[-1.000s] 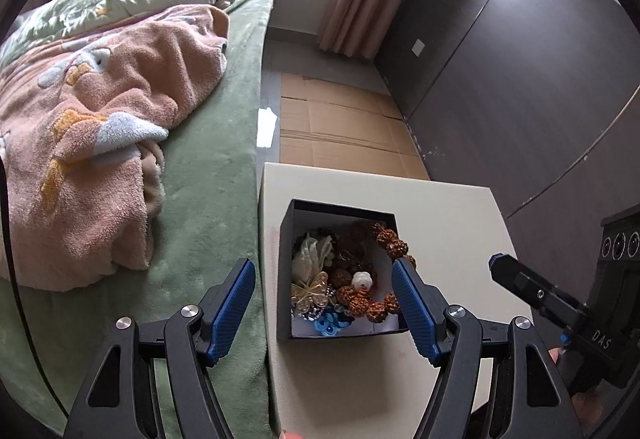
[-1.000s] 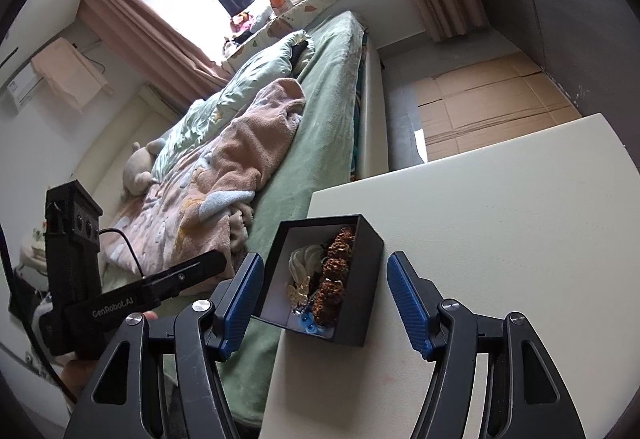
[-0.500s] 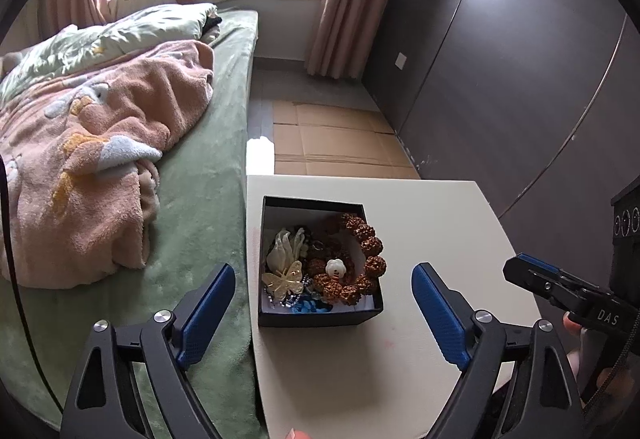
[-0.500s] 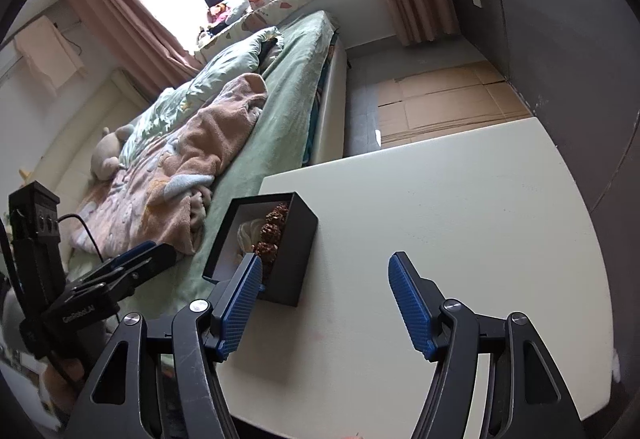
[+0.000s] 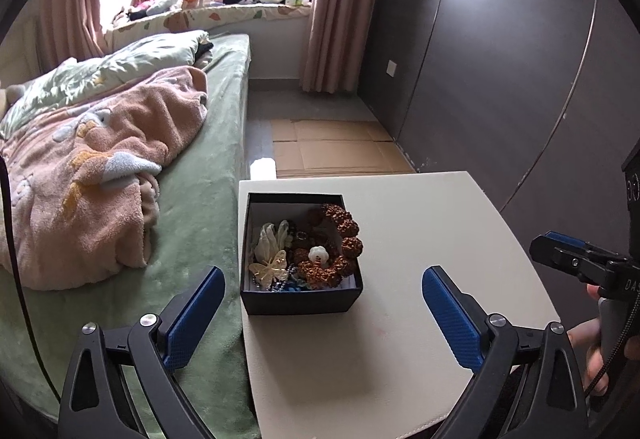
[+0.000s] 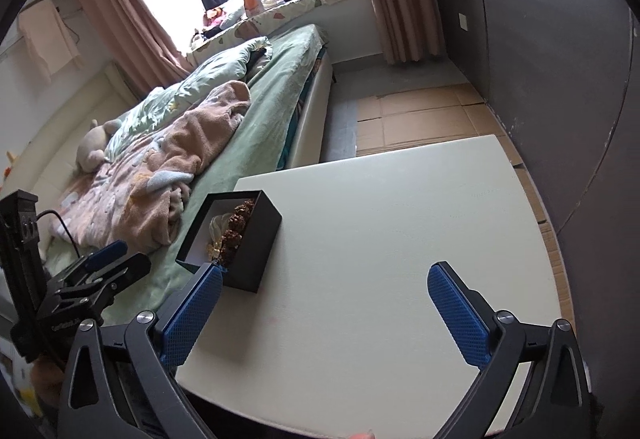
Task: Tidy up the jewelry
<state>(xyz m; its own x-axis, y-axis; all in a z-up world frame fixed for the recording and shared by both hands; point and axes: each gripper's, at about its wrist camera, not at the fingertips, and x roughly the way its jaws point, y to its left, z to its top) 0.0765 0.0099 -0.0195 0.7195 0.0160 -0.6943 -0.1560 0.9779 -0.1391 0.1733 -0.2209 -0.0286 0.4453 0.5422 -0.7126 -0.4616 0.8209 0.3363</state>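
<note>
An open black jewelry box stands on the left part of a white table. It holds a brown bead bracelet, a gold butterfly piece, a cream flower piece and a small white charm. My left gripper is open and empty, pulled back in front of the box. In the right wrist view the box sits at the table's left edge. My right gripper is open and empty over the table, to the box's right.
A green bed with a pink blanket runs along the table's left side. Cardboard sheets cover the floor beyond the table. A dark wardrobe wall stands to the right.
Both grippers have drawn back from the box and opened wider. The box now sits farther from the left gripper and to the left of the right gripper's fingers.
</note>
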